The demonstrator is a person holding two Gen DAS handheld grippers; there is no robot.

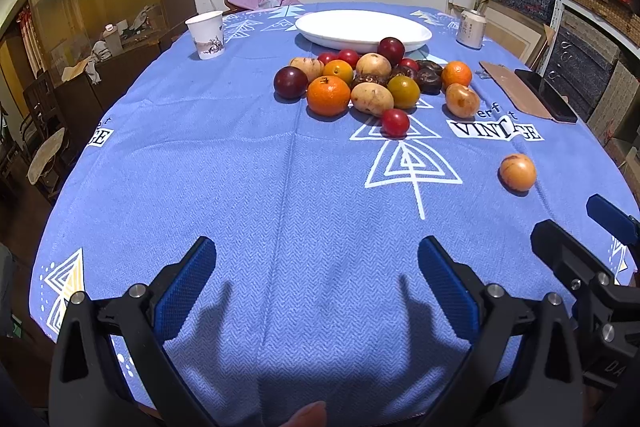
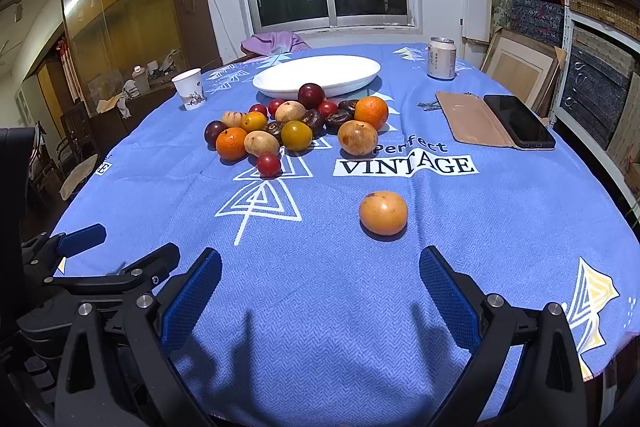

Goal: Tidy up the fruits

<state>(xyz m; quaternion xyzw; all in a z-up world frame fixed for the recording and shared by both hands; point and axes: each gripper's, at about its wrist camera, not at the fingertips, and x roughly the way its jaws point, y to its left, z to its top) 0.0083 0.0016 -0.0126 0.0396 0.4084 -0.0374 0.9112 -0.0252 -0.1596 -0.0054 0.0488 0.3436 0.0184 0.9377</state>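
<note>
Blue tablecloth (image 2: 320, 307) covers a round table. From left: the left gripper (image 1: 316, 291) hovers low at the near edge, jaws wide apart and empty. Beyond it, mid-table, sits a fruit pile (image 1: 360, 83), touching a white plate (image 1: 364, 29) behind. One stray orange fruit (image 2: 383, 213) lies apart, just ahead of the right gripper (image 2: 320, 295), also spread and empty, clearly nearer. Round, no long axis. Pile's rear fruits are hidden.
</note>
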